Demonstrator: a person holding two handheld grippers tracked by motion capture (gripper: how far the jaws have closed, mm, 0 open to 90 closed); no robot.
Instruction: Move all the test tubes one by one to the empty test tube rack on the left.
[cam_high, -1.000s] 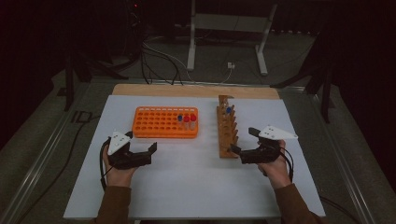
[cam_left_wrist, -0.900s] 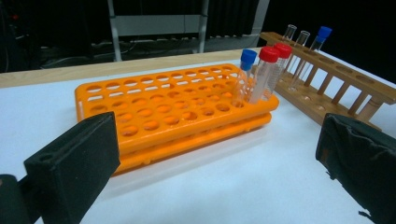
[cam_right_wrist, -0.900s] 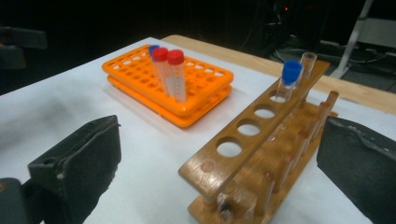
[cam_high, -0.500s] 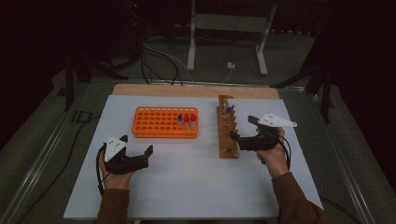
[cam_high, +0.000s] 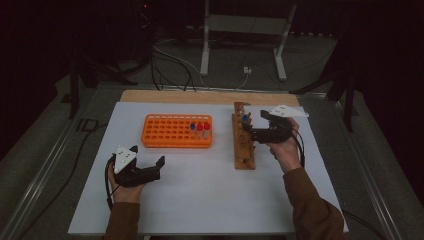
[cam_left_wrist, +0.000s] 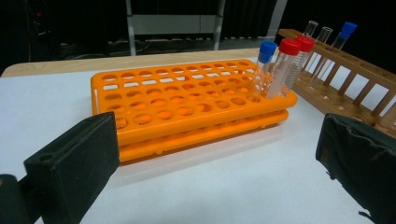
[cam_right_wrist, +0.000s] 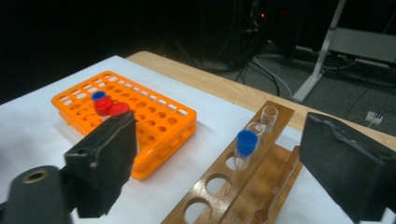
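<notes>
Room: dark all round, with stand legs and cables on the floor at 12 o'clock beyond the bench (cam_high: 200, 210), whose white top sets the small tubes off clearly.
Orange rack (cam_high: 177, 131): lies at 11 o'clock from the bench middle; three capped tubes (cam_left_wrist: 285, 65), one blue and two red, stand upright at its right end, apparently the sorted ones.
Wooden rack (cam_high: 243, 142): just right of centre, running front to back; it holds a blue-capped tube (cam_right_wrist: 245, 148) with two uncapped ones behind.
Right hand-held gripper (cam_high: 254, 131): at the wooden rack's far end; its jaws have just been closing, released, straddling the blue-capped tube without touching, likely lined up to pick it.
Left hand-held gripper (cam_high: 152, 169): at 8 o'clock, jaws wide apart and empty, facing the orange rack, seemingly waiting.
</notes>
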